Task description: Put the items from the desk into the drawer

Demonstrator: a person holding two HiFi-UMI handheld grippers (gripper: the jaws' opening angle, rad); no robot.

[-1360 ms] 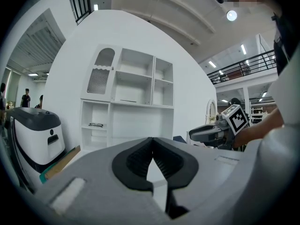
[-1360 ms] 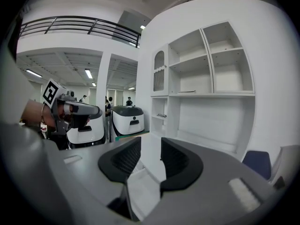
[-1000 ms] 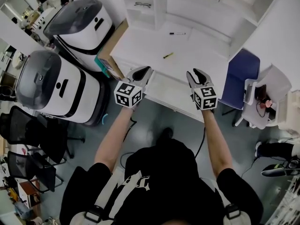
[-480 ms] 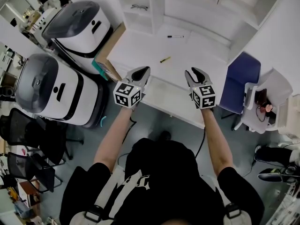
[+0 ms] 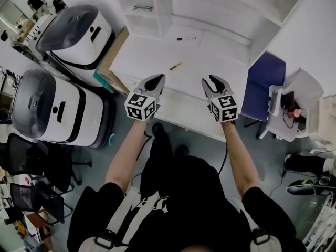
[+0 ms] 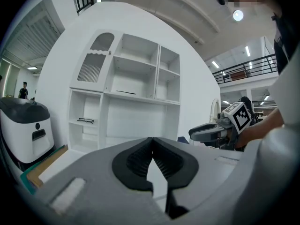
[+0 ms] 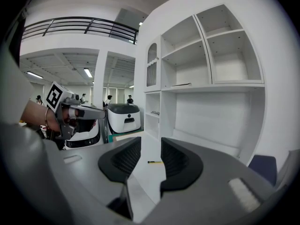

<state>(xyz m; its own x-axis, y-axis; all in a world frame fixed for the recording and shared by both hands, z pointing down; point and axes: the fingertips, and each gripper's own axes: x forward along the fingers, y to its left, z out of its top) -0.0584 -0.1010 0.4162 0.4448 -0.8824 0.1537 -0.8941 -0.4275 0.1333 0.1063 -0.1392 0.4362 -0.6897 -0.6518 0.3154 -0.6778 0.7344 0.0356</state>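
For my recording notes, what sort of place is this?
Probably an office or robotics lab: a white desk with built-in shelves, black office chairs, and two large white-and-grey machines beside it.

From my seat the desk reads as smooth matt white. Left gripper and right gripper look like matt grey plastic with ribbed black pads. Machines at 10 o'clock: glossy white shells, dark shiny lids.

surface: white desk | on it: 1 yellow pen, 1 black marker
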